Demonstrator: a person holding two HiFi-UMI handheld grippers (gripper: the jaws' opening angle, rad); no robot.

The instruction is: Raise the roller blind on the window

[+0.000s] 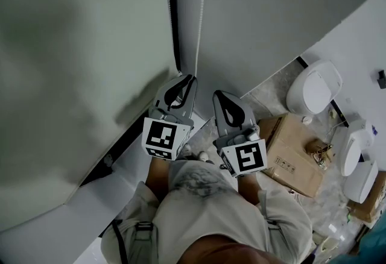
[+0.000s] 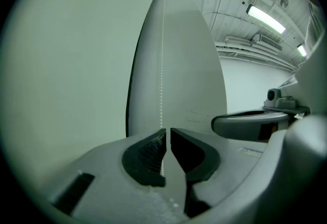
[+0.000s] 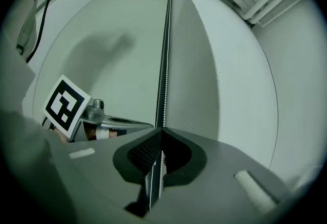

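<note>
The head view shows both grippers side by side, pointing to the window corner. The left gripper [image 1: 189,79] and the right gripper [image 1: 218,95] are near each other, with their tips at the lower end of the dark frame strip [image 1: 175,22]. The roller blind [image 1: 72,58] hangs down over the window to the left of this strip. The bead chain [image 1: 203,9] hangs beside the blind's right edge and comes down to the grippers. In this view we cannot read the fingers.

The left gripper view makes it clear: its fingers [image 2: 148,154] stand a little apart. The chain passes through the narrow gap and is not pressed. In the right gripper view the fingers [image 3: 143,154] are together and clamped on the chain, and two strands of it run up beside the dark strip. The marker cube [image 3: 64,104] of the left gripper shows there at the left. Only the left gripper view shows a ceiling lamp [image 2: 265,18].

Only the head view shows the floor [image 1: 265,97] at the right. A cardboard box [image 1: 295,154] lies there, with white round objects [image 1: 313,89] near it. The person's own clothing covers the lower middle of that view.
</note>
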